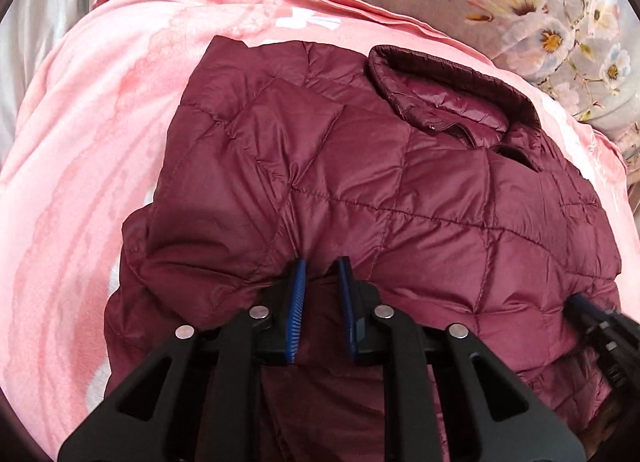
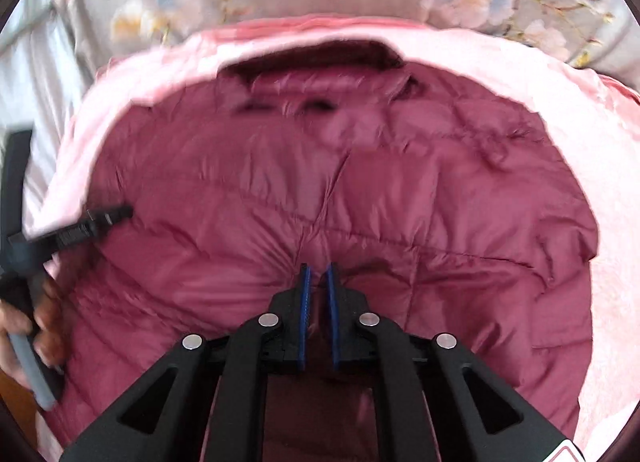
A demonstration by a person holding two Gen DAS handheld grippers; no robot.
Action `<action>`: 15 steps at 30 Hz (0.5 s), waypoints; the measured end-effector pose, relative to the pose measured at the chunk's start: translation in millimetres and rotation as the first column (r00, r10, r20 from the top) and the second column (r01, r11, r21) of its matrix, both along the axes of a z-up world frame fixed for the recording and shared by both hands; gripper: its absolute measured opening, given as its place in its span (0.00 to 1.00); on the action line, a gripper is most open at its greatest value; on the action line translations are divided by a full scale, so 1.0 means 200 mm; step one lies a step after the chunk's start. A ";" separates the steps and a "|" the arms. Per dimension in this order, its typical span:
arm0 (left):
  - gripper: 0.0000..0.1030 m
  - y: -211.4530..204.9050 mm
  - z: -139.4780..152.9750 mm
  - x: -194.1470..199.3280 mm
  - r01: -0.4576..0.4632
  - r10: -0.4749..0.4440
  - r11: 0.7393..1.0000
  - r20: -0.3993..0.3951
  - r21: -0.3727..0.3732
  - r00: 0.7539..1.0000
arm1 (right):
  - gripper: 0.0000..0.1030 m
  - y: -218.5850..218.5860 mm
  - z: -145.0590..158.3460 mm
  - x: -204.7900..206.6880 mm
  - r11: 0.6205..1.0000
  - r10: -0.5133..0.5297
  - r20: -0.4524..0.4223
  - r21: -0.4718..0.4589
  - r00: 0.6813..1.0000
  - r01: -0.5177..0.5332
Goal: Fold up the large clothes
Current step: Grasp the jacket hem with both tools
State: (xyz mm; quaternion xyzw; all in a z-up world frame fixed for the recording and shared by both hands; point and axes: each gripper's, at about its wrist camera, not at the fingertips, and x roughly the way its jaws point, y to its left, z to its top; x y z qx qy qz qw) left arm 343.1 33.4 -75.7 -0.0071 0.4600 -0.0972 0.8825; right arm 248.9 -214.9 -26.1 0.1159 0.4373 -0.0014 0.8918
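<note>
Two grippers pinch the near edge of a quilted maroon jacket [image 1: 360, 166] — the left gripper [image 1: 322, 294] and the right gripper [image 2: 318, 294] each have a bunch of fabric nipped between narrowly parted blue pads. It lies collar [image 1: 452, 78] away on a pink blanket [image 1: 92, 150] over floral bedding [image 1: 540, 14].

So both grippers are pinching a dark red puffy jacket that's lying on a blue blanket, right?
Not quite: the blanket is pink, not blue, as the left wrist view shows. The rest holds: the left gripper and the right gripper each pinch the dark red puffy jacket lying on it.
</note>
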 end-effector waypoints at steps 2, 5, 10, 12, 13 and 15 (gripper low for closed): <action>0.17 0.00 0.00 0.00 -0.018 0.018 1.000 0.000 -0.004 1.000 | 0.08 -0.01 0.04 -0.01 1.000 -0.012 0.031 0.009 0.999 0.011; 0.17 -0.01 -0.01 0.01 -0.026 0.026 1.000 0.007 -0.013 1.000 | 0.08 0.02 -0.01 0.04 0.999 -0.012 -0.015 -0.031 1.000 0.012; 0.17 -0.01 -0.03 -0.02 -0.024 0.025 1.000 0.039 -0.015 0.999 | 0.05 0.00 -0.11 0.04 1.000 -0.018 -0.022 0.008 1.000 0.018; 0.17 -0.01 -0.03 -0.02 -0.026 0.027 1.000 0.051 -0.014 0.998 | 0.05 -0.01 -0.13 0.03 1.000 -0.019 -0.013 0.013 1.000 0.020; 0.17 -0.01 -0.04 -0.02 -0.027 0.028 1.000 0.056 -0.016 0.998 | 0.04 0.00 -0.13 0.03 1.000 -0.020 -0.007 0.011 1.000 0.020; 0.17 -0.01 -0.04 -0.03 -0.028 0.029 1.000 0.069 -0.014 0.997 | 0.04 0.01 -0.13 0.02 1.000 -0.022 0.000 0.001 1.000 0.022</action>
